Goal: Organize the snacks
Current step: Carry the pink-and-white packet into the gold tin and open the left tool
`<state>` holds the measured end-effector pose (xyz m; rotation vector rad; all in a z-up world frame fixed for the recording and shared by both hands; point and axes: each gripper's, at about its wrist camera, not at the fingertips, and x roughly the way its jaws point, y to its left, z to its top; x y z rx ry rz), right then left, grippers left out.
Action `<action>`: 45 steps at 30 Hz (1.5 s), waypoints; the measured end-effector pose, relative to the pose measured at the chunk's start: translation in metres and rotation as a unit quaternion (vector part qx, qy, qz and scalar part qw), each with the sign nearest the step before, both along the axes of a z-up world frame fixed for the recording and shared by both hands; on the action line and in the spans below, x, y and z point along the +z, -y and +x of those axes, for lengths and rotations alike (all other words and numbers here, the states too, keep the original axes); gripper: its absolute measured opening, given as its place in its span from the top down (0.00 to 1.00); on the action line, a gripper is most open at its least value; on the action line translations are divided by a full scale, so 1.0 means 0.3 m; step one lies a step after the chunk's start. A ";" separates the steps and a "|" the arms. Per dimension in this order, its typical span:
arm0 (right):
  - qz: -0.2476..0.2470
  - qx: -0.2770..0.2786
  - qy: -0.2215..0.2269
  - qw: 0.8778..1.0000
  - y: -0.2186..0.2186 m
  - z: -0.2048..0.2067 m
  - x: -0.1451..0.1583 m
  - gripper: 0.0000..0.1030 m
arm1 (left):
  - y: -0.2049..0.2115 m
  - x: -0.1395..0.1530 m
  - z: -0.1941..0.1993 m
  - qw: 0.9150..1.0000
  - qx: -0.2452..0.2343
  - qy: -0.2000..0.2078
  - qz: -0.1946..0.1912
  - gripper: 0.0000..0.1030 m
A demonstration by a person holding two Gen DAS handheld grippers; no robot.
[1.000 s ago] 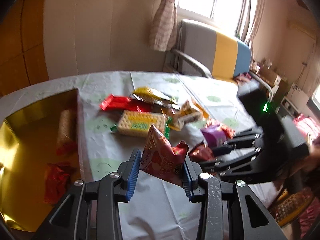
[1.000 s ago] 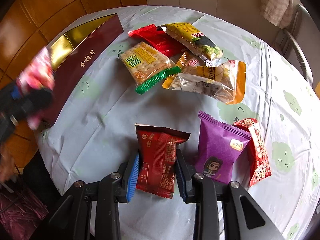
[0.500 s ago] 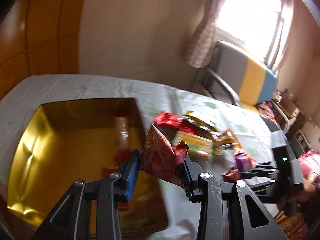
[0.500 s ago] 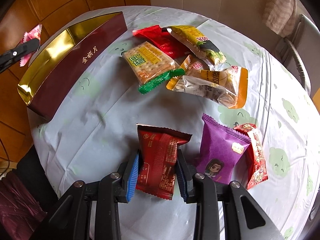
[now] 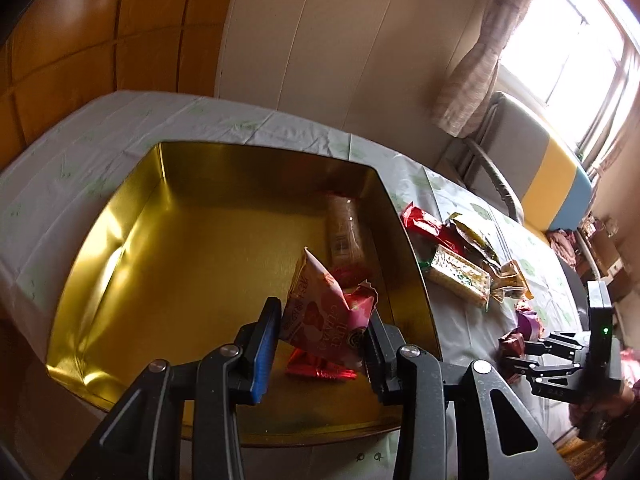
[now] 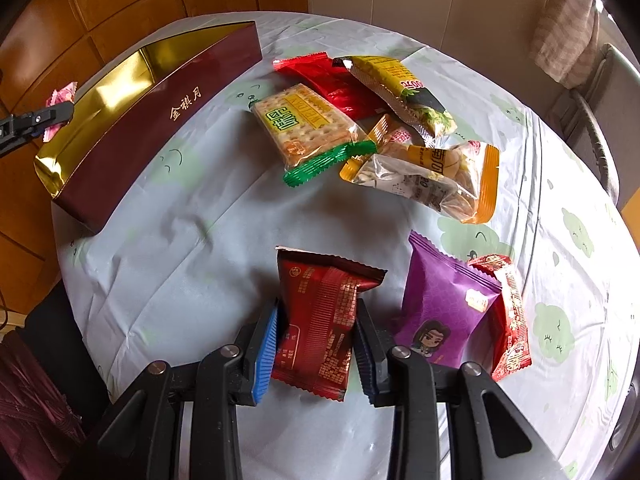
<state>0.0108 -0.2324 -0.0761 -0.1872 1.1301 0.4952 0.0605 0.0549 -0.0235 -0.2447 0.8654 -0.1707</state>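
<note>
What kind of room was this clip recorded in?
Most likely a lived-in home, a dining or living area. A round table under a printed tablecloth holds loose snack packets, a curtained window lets in daylight, and a cushioned chair stands by the table.

The box [image 5: 168, 248] is lined with mirror-glossy gold foil, and its outer wall [image 6: 160, 128] is smooth maroon card with a satin sheen. A thin, creased plastic cloth covers the surface [image 6: 192, 248]. The snack packets [image 6: 320, 320] are shiny crinkled film, the cracker pack [image 6: 304, 124] clear. Both claws are matt black plastic with ribbed blue pads [image 5: 266, 344].
</note>
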 end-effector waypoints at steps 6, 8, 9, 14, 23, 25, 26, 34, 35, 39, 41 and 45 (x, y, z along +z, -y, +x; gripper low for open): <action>0.001 0.000 0.000 1.000 0.006 0.003 0.001 0.66 | 0.008 -0.031 0.024 1.000 -0.002 -0.024 0.002 0.62; -0.001 0.001 0.001 1.000 0.004 0.001 0.003 0.66 | 0.009 -0.044 0.043 0.999 -0.005 -0.039 0.012 0.62; -0.001 0.001 0.001 1.000 0.003 0.002 0.003 0.66 | 0.009 -0.054 0.052 0.999 0.001 -0.048 0.020 0.61; -0.001 0.002 0.001 1.000 0.002 0.002 0.001 0.66 | -0.014 -0.105 0.065 0.995 0.026 -0.091 0.031 0.61; 0.002 -0.001 0.000 1.000 0.003 0.003 0.001 0.66 | 0.002 -0.111 0.022 0.996 0.007 -0.094 0.003 0.44; 0.002 -0.002 0.000 1.000 0.005 0.002 0.002 0.66 | 0.008 -0.109 0.003 0.996 0.002 -0.093 0.005 0.44; 0.001 -0.003 0.000 1.000 0.005 0.002 0.002 0.66 | 0.009 -0.104 -0.010 0.996 0.002 -0.087 0.010 0.44; 0.004 -0.024 0.002 1.000 -0.002 -0.012 0.003 0.67 | 0.031 -0.020 -0.063 0.998 0.008 -0.011 0.069 0.42; 0.002 -0.028 0.002 1.000 -0.005 -0.011 0.002 0.67 | 0.034 -0.013 -0.065 0.997 0.007 -0.003 0.075 0.42; -0.009 -0.046 0.000 0.999 -0.022 -0.012 0.007 0.67 | 0.059 -0.002 -0.086 0.994 -0.005 0.030 0.107 0.40; -0.023 -0.058 0.006 0.998 -0.041 -0.016 0.010 0.68 | 0.063 -0.002 -0.085 0.994 -0.011 0.033 0.108 0.40; -0.022 -0.089 0.017 0.996 -0.057 -0.029 0.007 0.69 | 0.064 -0.007 -0.083 0.994 -0.010 0.033 0.100 0.40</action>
